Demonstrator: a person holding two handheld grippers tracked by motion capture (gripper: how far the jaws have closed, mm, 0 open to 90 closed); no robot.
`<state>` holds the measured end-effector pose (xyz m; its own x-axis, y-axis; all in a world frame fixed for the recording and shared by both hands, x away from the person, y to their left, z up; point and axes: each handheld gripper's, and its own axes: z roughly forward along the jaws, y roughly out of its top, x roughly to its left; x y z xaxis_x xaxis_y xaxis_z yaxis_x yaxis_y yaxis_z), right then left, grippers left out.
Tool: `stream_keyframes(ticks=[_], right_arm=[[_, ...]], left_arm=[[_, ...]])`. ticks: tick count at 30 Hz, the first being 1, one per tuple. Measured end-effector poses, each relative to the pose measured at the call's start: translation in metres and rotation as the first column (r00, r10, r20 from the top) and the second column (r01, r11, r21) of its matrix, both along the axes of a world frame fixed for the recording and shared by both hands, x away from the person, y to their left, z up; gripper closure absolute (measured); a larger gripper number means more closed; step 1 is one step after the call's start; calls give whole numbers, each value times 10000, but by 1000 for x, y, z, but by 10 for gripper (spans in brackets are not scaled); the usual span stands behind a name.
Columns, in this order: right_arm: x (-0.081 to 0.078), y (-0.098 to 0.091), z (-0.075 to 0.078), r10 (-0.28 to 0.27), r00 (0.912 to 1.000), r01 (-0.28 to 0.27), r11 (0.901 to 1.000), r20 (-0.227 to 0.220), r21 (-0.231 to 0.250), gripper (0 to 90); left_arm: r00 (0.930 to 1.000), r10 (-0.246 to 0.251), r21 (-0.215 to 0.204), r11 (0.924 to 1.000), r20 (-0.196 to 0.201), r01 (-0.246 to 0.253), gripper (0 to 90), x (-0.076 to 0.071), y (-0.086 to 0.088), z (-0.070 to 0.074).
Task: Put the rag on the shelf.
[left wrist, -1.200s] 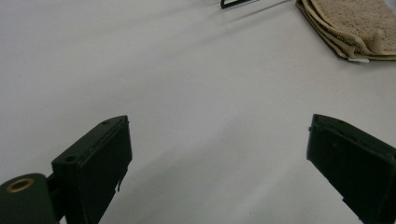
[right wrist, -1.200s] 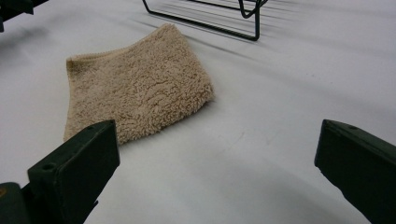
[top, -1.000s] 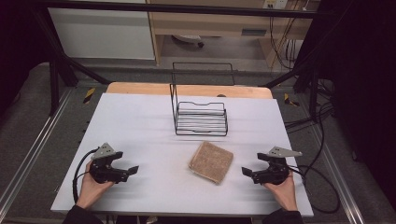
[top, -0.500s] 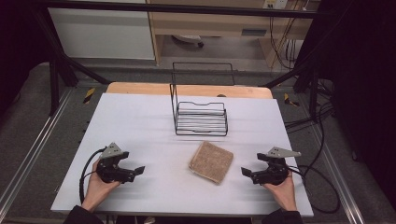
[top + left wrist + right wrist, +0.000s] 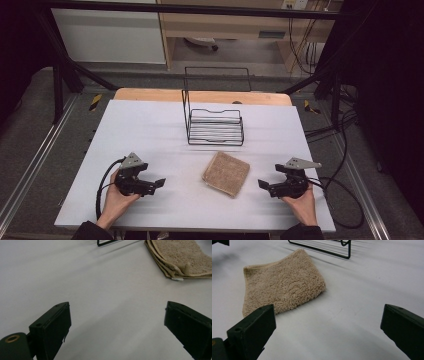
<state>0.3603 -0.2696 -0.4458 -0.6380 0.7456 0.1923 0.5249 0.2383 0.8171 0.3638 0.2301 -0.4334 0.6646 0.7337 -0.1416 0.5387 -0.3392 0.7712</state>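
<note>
High view: both grippers (image 5: 159,183) (image 5: 262,184) gape empty—folded towel (image 5: 226,173) between (wire rack (image 5: 215,125) behind).

This looks like a lab or recording rig, not a home. A white worktop (image 5: 150,130) stands inside a black metal frame (image 5: 65,75), loose cables (image 5: 345,130) trail over the grey floor (image 5: 30,135) (hazard tape (image 5: 95,101) marks it), and plain cabinets (image 5: 107,37) stand behind.

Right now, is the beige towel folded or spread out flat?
Folded. The left gripper view shows the towel with several stacked layers along its edge, and it lies as a compact square.
</note>
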Motion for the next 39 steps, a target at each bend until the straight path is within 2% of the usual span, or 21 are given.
stream_keyframes(ticks=[7, 8, 10, 11, 14, 25, 27, 36, 39], right_arm=[[0, 0, 0, -10, 10000, 10, 10000, -19, -52, 6], [0, 0, 0, -5, 10000, 5, 10000, -21, -54, 6], [0, 1, 0, 3, 10000, -3, 10000, -25, -67, 6], [0, 2, 0, 10, 10000, -10, 9999, 10, -125, 6], [0, 3, 0, 54, 10000, -54, 9999, 5, -156, 5], [0, 4, 0, 53, 10000, -53, 9998, -15, -194, 6], [0, 4, -1, 40, 10000, -41, 9998, -40, -203, 6], [0, 4, -1, 79, 10000, -79, 9997, -35, -247, 6], [0, 4, -1, 73, 10000, -73, 9997, -29, -251, 6]], left_arm=[[9998, -110, -227, 9997, -159, 106, 81, 3, -21, 6], [9996, -180, -325, 9993, -208, 173, 85, 4, -29, 8], [9994, -251, -337, 9991, -224, 243, 88, 5, -34, 9], [9993, -322, -335, 9989, -213, 315, 94, 7, -44, 11], [9987, -432, -418, 9982, -256, 421, 102, 8, -54, 13], [9943, -952, -113, 9954, -476, 948, 128, 15, -101, 11], [9922, -1061, -126, 9943, -657, 1055, 142, 17, -108, 11], [9904, -1125, -95, 9937, -806, 1121, 255, 23, -132, 8], [9901, -1050, 136, 9942, -935, 1067, 299, 25, -139, 2]])
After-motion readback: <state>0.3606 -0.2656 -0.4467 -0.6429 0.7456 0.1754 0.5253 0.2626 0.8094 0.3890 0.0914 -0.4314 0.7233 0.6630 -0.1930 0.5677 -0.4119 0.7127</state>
